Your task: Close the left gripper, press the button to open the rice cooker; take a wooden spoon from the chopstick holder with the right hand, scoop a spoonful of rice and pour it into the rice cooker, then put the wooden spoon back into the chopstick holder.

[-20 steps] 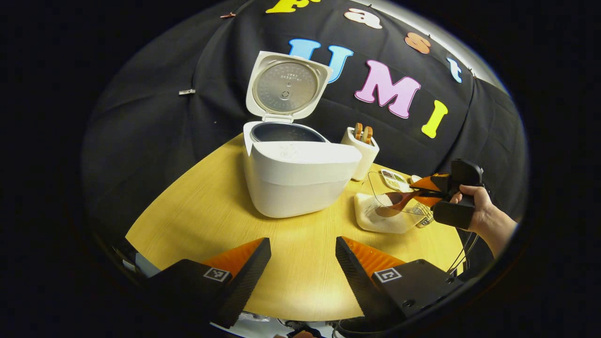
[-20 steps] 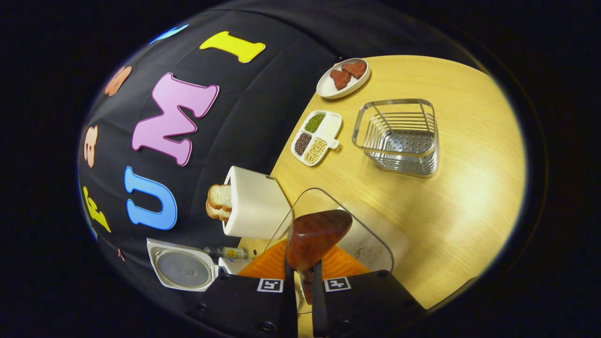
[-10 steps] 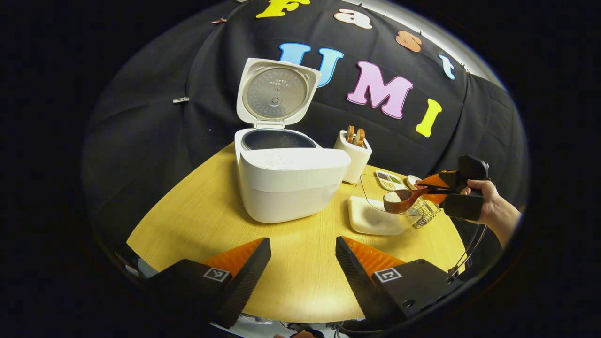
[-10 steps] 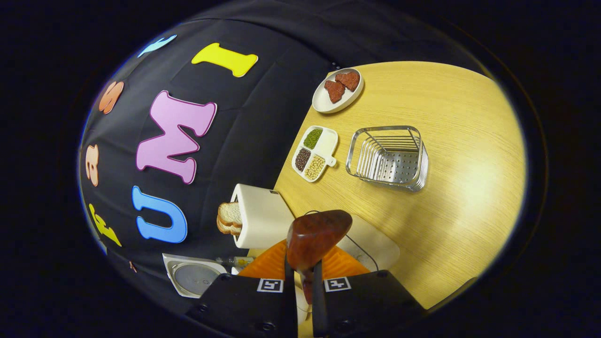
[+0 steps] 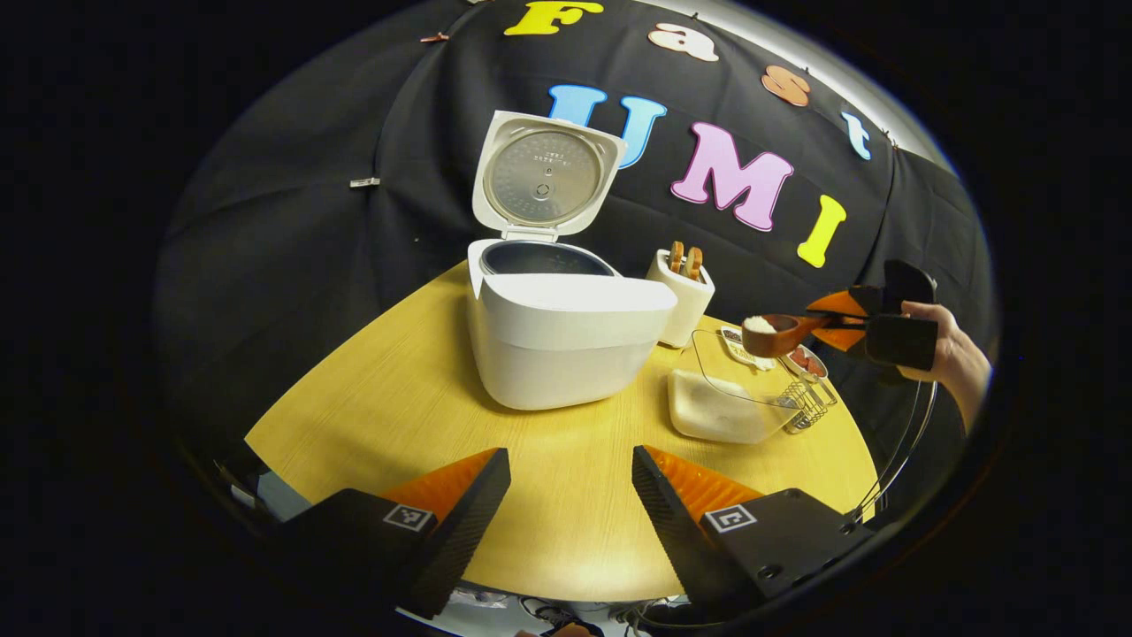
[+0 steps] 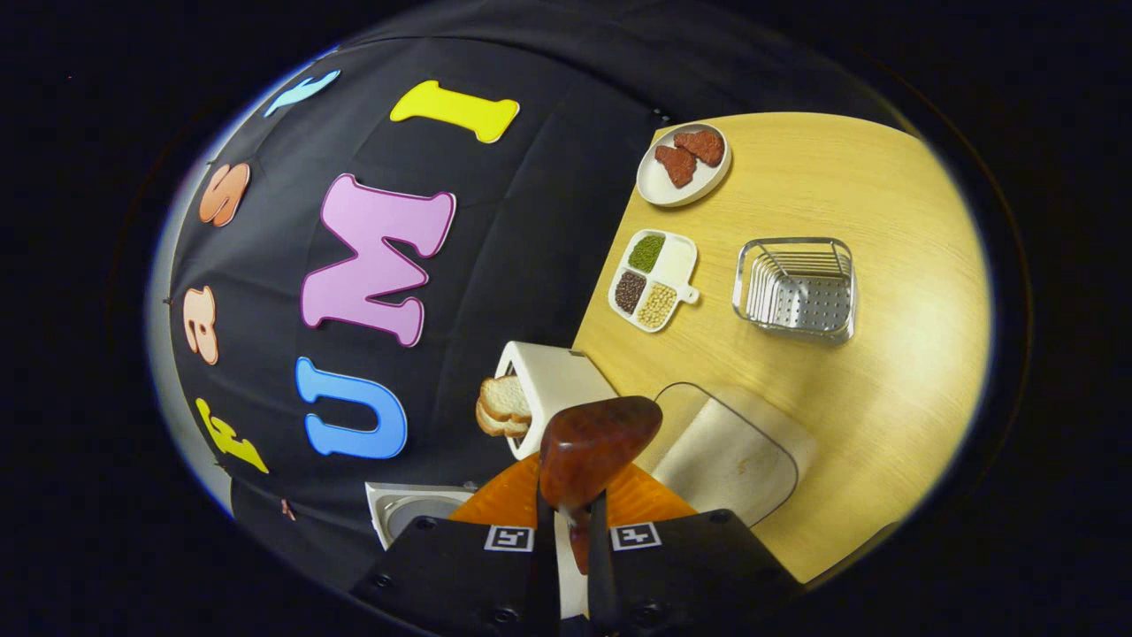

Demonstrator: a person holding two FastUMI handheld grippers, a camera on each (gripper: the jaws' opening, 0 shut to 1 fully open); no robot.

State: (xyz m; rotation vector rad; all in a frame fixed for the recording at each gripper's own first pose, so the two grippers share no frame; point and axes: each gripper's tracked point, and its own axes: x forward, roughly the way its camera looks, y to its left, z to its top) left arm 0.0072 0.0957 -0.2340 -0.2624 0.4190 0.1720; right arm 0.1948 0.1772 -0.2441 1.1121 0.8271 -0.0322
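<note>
step: carrying rice to open rice cooker [image 5: 566,332] | right gripper [image 5: 840,318] fingers clamp loaded wooden spoon [image 5: 778,334] | left gripper [image 5: 570,495] fingers wide, empty | next: keep level, tip over pot

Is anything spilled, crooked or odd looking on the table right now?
Nothing stands out. The rice cooker stands upright with its lid open, the wooden spoon in the right gripper sits level with its rice heaped in the bowl, and no grains show on the table.

black tool [image 5: 566,495], square markers
</note>
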